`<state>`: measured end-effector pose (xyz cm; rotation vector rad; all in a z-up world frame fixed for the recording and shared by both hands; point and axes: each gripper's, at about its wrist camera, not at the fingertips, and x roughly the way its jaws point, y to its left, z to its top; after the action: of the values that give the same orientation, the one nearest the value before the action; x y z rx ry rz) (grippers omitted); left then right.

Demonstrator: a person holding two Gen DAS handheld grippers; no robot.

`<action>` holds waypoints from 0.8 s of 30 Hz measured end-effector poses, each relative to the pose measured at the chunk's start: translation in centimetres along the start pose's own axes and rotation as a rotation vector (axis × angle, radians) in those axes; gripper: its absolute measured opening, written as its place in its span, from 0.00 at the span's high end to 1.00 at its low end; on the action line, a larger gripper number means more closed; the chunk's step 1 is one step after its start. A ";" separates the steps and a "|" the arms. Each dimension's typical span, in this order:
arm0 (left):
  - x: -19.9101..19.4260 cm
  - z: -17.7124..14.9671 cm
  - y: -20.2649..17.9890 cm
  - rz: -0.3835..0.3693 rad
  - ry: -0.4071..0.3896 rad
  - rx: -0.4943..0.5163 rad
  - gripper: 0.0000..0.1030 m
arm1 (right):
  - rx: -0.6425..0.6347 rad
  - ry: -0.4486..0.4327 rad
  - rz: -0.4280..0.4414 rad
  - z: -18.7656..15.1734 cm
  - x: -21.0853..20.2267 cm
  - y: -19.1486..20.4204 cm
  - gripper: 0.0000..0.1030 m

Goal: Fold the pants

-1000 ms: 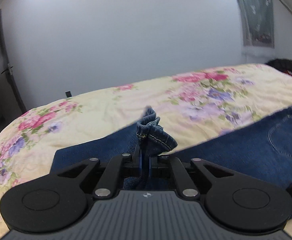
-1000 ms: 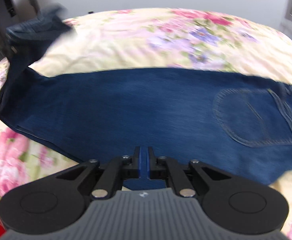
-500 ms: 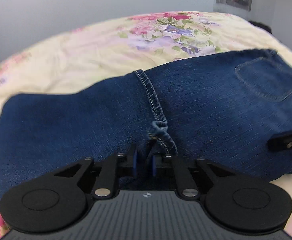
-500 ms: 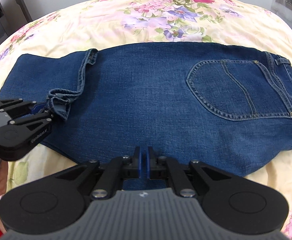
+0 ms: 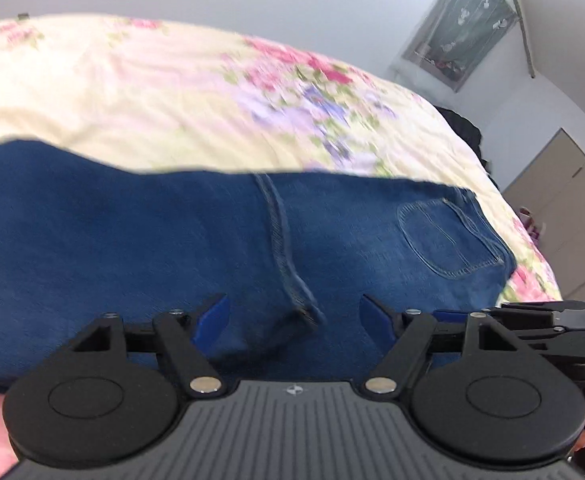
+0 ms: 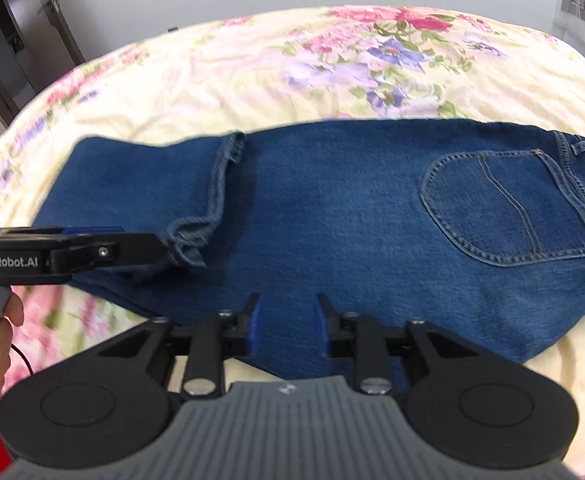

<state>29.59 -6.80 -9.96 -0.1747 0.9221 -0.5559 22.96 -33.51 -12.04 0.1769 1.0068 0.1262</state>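
Blue jeans (image 6: 332,216) lie flat on the bed, leg end folded over toward the back pocket (image 6: 508,208). The hem (image 6: 208,208) lies across the middle, its near end bunched. They also show in the left wrist view (image 5: 132,248). My left gripper (image 5: 294,316) is open, its jaws either side of the hem end (image 5: 304,312); it shows from the side in the right wrist view (image 6: 92,252). My right gripper (image 6: 286,320) is open over the jeans' near edge, holding nothing; it shows at the right edge of the left wrist view (image 5: 540,320).
The bed has a cream floral sheet (image 6: 332,64). A dark door (image 6: 8,40) stands at the far left. A cupboard (image 5: 564,208) and dark clothes (image 5: 464,132) are at the right of the bed.
Both grippers have opened. The left one has let go of the hem end, which now lies on the jeans. The right one has let go of the near edge.
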 end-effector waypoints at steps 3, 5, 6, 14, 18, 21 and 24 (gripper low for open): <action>-1.2 1.0 1.4 0.064 -0.021 0.009 0.16 | 0.060 -0.014 0.070 0.7 0.2 0.2 0.59; -1.5 1.5 2.4 0.114 -0.021 0.012 0.16 | 0.145 0.003 0.143 1.1 1.1 0.0 0.57; -1.5 1.5 2.9 0.130 -0.022 0.008 0.16 | 0.195 0.018 0.179 1.2 1.7 -0.1 0.57; 0.0 -0.2 6.0 0.251 -0.033 -0.004 0.21 | 0.579 0.154 0.408 0.1 7.7 -0.4 0.55; 0.9 -1.0 6.1 0.272 -0.020 0.064 0.21 | 0.626 0.124 0.411 0.8 9.2 0.2 0.56; 1.3 -1.5 6.2 0.274 -0.010 0.103 0.21 | 0.701 0.140 0.419 1.2 10.8 -0.2 0.56; 1.5 -2.0 6.8 0.256 -0.008 0.106 0.21 | 0.750 0.147 0.407 1.4 11.9 -0.1 0.56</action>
<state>31.30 -1.64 -14.71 0.0368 0.8889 -0.3655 30.50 -31.51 -21.18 1.0724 1.1180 0.1270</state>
